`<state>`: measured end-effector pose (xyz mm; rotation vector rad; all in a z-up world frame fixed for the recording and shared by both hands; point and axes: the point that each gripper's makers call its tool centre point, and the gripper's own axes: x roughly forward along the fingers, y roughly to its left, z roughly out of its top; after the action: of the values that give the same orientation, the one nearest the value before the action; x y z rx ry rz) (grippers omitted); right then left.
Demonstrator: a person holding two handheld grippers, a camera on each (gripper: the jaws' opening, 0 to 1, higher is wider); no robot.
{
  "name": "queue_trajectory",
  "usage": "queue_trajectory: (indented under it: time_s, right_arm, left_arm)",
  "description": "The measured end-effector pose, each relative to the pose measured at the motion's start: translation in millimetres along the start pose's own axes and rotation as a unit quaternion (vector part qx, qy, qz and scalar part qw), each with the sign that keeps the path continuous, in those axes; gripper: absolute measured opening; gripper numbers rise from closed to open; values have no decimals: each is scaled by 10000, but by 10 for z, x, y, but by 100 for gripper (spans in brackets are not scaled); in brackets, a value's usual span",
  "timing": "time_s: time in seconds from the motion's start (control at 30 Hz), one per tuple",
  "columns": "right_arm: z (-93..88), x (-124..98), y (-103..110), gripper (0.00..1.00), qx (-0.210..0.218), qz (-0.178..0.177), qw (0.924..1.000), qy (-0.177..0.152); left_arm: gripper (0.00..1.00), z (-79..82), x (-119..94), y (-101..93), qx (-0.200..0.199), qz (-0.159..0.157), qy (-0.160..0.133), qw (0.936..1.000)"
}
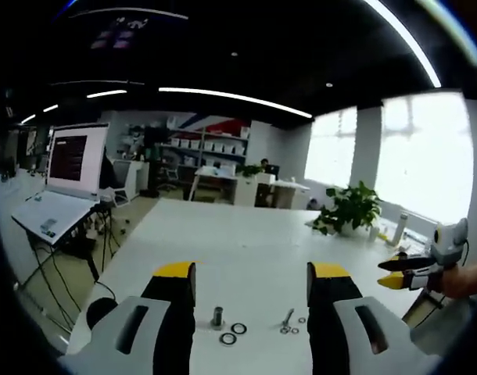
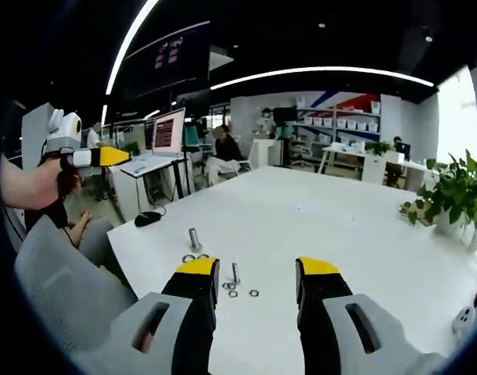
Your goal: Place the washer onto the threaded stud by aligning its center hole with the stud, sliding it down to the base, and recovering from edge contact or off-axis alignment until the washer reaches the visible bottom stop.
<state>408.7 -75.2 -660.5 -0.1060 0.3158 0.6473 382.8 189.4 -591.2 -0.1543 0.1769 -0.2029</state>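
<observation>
Above white table (image 1: 246, 234), left gripper (image 1: 251, 291) hovered with jaws wide and empty, right gripper (image 2: 256, 284) likewise spread, threaded stud (image 1: 217, 316) upright, washers (image 1: 233, 333) flat just beside it, loose.

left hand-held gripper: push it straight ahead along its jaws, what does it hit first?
Likely the upright stud and the two washers beside it on the white table, between the open left hand-held gripper jaws; depth unclear.

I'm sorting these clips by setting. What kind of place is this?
Probably an open-plan office or lab: a long white table with studs and washers, a laptop on a stand, storage shelves at the back, and a potted plant by the windows.
</observation>
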Motion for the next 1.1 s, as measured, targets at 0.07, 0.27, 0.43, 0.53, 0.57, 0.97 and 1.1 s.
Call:
queue_trajectory:
  time_s: [0.07, 0.27, 0.43, 0.53, 0.57, 0.97, 1.1]
  right_arm:
    - [-3, 9, 16, 42, 42, 69, 10000, -8]
    - [-8, 20, 94, 41, 137, 215, 9997, -24]
    - [32, 15, 156, 41, 96, 316, 9994, -84]
    - [26, 19, 158, 41, 90, 344, 9993, -81]
    - [29, 18, 164, 41, 127, 363, 9992, -93]
    - [35, 22, 227, 41, 110, 485, 9987, -88]
    - [41, 17, 261, 41, 120, 555, 9983, -109]
  left_arm:
    - [56, -25, -17, 0, 15, 3, 51, 10000]
    - [56, -61, -52, 9, -15, 42, 130, 9999]
    - [56, -29, -52, -55, 93, 8, 152, 9998]
    - [57, -28, -48, -73, 104, -4, 169, 9998]
    - [57, -23, -49, -83, 109, -5, 164, 9998]
    - [58, -102, 53, -90, 44, 10, 324, 9995]
    - [57, -169, 125, -101, 119, -24, 509, 9986]
